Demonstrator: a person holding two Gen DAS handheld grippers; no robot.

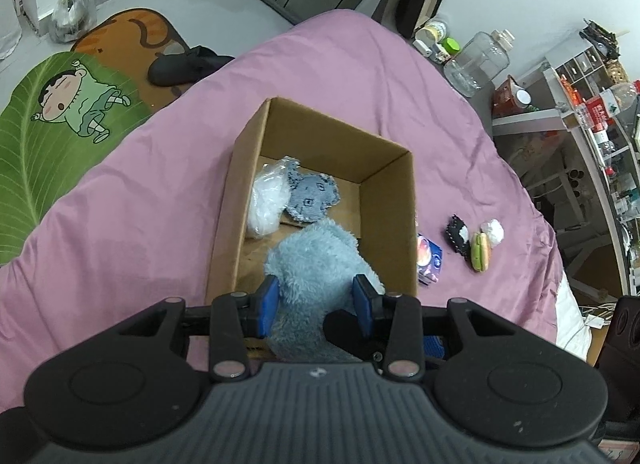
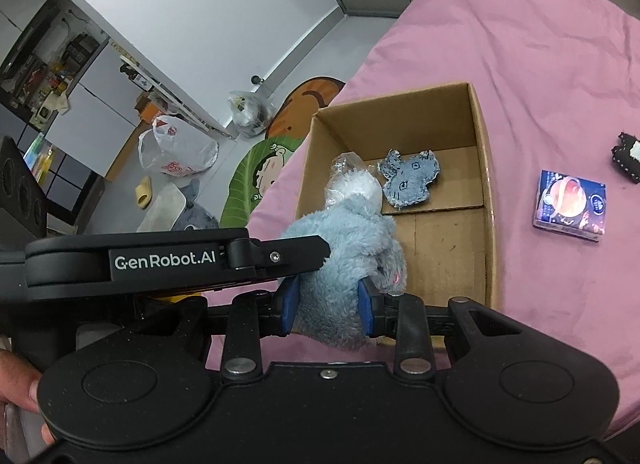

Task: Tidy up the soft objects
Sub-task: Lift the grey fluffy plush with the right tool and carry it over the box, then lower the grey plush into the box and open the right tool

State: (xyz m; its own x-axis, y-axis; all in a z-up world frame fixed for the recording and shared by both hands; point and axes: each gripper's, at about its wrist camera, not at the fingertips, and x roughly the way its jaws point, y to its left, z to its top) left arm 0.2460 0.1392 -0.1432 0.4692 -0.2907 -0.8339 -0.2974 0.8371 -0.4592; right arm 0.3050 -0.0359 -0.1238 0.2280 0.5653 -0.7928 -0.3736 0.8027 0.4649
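Note:
A fluffy light-blue plush toy (image 1: pixel 316 264) hangs over the near end of an open cardboard box (image 1: pixel 390 191) on a pink bedspread. My left gripper (image 1: pixel 316 300) is shut on the plush from one side. My right gripper (image 2: pixel 328 304) is shut on the same plush (image 2: pixel 344 248). Inside the box (image 2: pixel 486 183) lie a white bagged soft item (image 1: pixel 266 199) and a denim patch toy (image 1: pixel 310 199); both also show in the right wrist view, the bagged item (image 2: pixel 352 183) and the denim toy (image 2: pixel 410 179). The left gripper's body (image 2: pixel 180 260) crosses the right wrist view.
On the bedspread (image 1: pixel 340 63) right of the box lie a small printed packet (image 2: pixel 570 203), a black-and-white item (image 1: pixel 458 238), a green-and-tan burger toy (image 1: pixel 480 252) and a white ball (image 1: pixel 493 231). A cluttered shelf (image 1: pixel 580 111) stands at right; floor mats (image 1: pixel 52 135) lie at left.

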